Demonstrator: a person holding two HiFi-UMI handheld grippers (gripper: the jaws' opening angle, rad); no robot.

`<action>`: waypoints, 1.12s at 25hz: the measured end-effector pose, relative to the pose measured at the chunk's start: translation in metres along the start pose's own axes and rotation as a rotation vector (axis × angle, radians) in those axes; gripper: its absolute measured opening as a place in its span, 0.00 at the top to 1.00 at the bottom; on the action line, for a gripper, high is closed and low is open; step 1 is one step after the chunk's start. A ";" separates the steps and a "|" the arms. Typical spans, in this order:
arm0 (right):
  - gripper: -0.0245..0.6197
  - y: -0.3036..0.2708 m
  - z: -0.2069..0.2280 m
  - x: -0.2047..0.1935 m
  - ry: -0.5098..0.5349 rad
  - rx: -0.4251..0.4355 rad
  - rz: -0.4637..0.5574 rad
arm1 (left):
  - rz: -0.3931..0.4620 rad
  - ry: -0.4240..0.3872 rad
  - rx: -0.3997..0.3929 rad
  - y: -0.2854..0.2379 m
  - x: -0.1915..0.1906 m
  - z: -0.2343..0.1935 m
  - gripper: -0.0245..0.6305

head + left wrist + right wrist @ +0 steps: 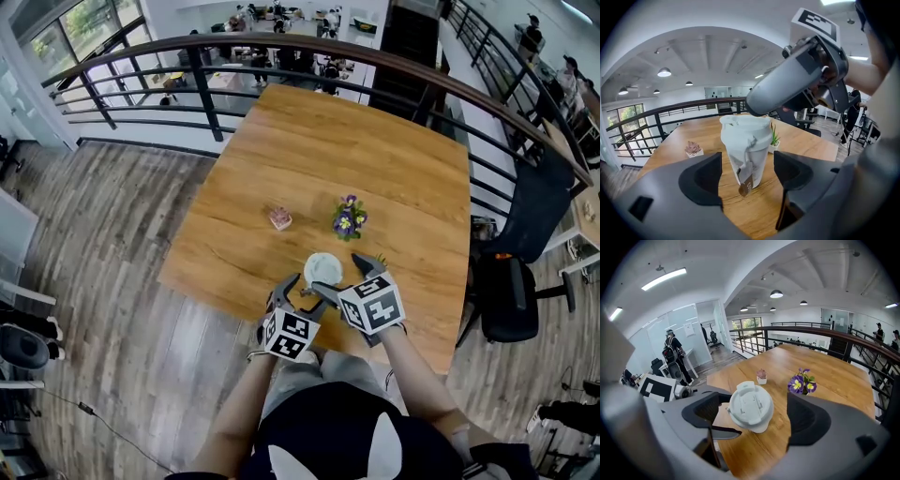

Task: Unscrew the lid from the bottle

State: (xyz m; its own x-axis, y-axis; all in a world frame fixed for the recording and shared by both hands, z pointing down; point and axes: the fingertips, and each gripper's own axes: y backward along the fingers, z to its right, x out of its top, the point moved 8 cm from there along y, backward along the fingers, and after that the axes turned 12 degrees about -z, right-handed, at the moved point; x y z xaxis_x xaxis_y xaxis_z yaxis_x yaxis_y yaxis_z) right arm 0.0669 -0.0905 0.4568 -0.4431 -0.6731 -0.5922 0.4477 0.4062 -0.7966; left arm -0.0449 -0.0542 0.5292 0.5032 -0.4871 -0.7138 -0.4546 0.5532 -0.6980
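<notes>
on the wood table (pixel 394 169), left tool (pixel 747 173) and right tool (pixel 752 416) gape near tapered bottle (pixel 750 136).

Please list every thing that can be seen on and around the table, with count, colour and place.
table: one, brown wood, by the railing.
railing: one, dark, behind the table.
bottle: one, white, upright at the table's near edge.
lid: one, white, on the bottle.
pink succulent: one, white pot, mid-table.
purple flowers: one plant, right of the pink succulent.
green plant: one, white pot, behind the bottle.
chair: one, black, right of the table.
left gripper: one, grey, open around the bottle's body.
right gripper: one, grey, open around the lid.
</notes>
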 end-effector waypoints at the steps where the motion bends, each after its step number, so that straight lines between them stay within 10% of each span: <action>1: 0.25 -0.005 0.000 0.002 0.001 -0.003 -0.016 | -0.008 -0.011 -0.001 -0.003 -0.001 0.000 0.46; 28: 0.35 -0.039 0.002 0.008 0.127 0.071 -0.132 | -0.078 -0.084 -0.056 -0.043 -0.009 -0.010 0.50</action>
State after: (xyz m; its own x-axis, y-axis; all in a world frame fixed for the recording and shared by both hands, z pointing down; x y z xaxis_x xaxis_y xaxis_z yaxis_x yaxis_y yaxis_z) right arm 0.0474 -0.1125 0.4836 -0.5939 -0.6325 -0.4972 0.4306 0.2721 -0.8606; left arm -0.0371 -0.0804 0.5648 0.5971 -0.4676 -0.6518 -0.4512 0.4761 -0.7548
